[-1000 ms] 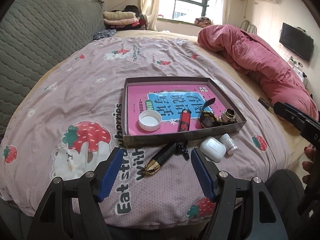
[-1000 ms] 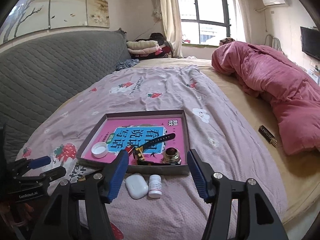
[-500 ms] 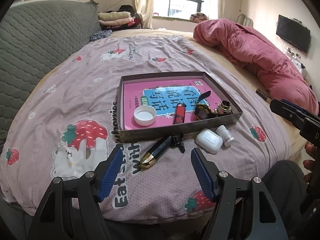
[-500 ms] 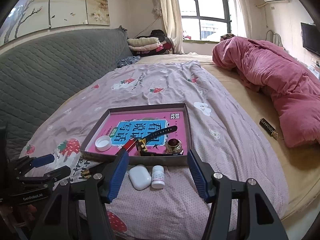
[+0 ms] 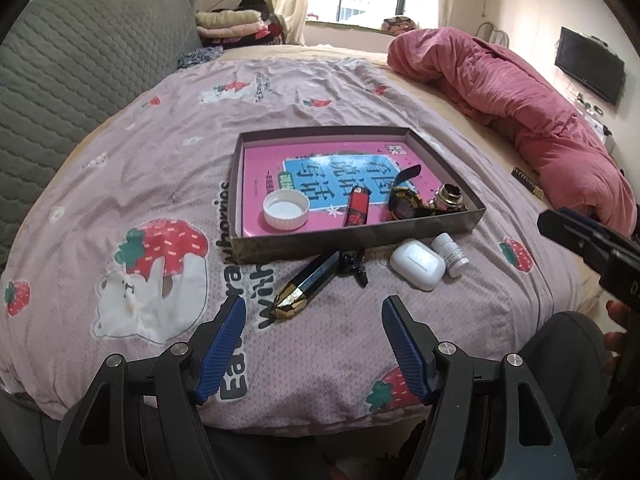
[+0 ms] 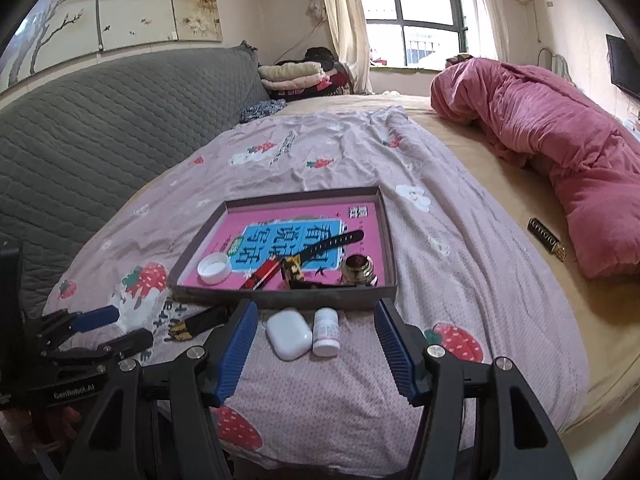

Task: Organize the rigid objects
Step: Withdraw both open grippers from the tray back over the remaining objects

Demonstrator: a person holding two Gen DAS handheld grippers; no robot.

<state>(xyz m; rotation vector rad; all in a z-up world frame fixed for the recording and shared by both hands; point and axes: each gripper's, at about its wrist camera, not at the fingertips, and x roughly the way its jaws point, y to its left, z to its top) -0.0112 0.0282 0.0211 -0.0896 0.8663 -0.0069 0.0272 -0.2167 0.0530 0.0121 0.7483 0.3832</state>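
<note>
Both hand-held grippers hang open w/ nothing between the jaws: left gripper (image 5: pixel 312 340) above the pen (image 5: pixel 310 286), right gripper (image 6: pixel 316 344) over the case (image 6: pixel 289 333) & bottle (image 6: pixel 326 331). All three lie on the bed just outside the tray (image 5: pixel 360 240); cap (image 5: pixel 286 210), lighter (image 5: pixel 357 210), watch (image 5: pixel 404 204) are inside already. Probably next: pen. Close across its barrel mid-length, not the gold tip, lift clear of the tray wall, set down in a bare spot.

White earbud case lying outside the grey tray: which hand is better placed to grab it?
Probably the right. The right gripper hangs open directly before the white earbud case; the left gripper faces a black-and-gold faceted tube.
</note>
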